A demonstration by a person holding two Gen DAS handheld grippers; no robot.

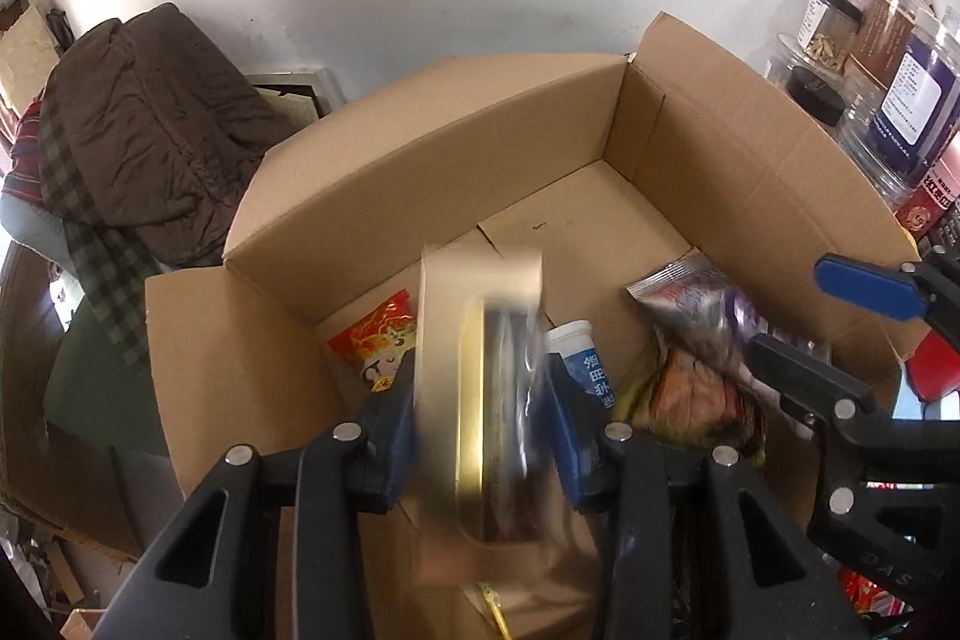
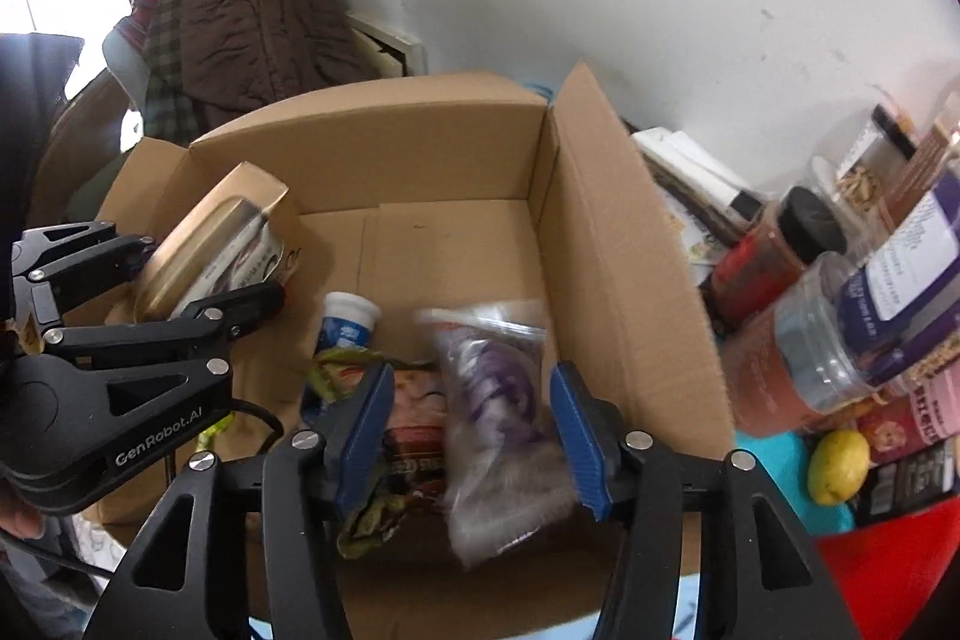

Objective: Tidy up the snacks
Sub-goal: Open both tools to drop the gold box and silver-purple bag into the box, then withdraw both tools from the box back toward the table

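Note:
An open cardboard box (image 1: 420, 148) (image 2: 420, 148) lies below both grippers. My left gripper (image 1: 486, 436) (image 2: 186, 274) is shut on a tan windowed carton (image 1: 480, 316) (image 2: 228, 226) with a gold tin inside, held over the box's left side. My right gripper (image 2: 471, 439) (image 1: 840, 328) is open over the box's right side. A clear bag of purple snacks (image 2: 498, 400) (image 1: 690, 298) lies blurred between its blue pads (image 2: 579, 442), free of the left one. On the box floor are a red packet (image 1: 378, 340), a white-and-blue tube (image 1: 585, 358) (image 2: 348, 322) and a crumpled green-edged packet (image 1: 690, 394) (image 2: 408, 430).
Plastic jars (image 1: 912, 100) (image 2: 840, 340) crowd the table right of the box, with a lemon (image 2: 837, 466) on a teal mat. A brown coat (image 1: 150, 112) (image 2: 252, 28) hangs over a chair at back left. The far half of the box floor is bare.

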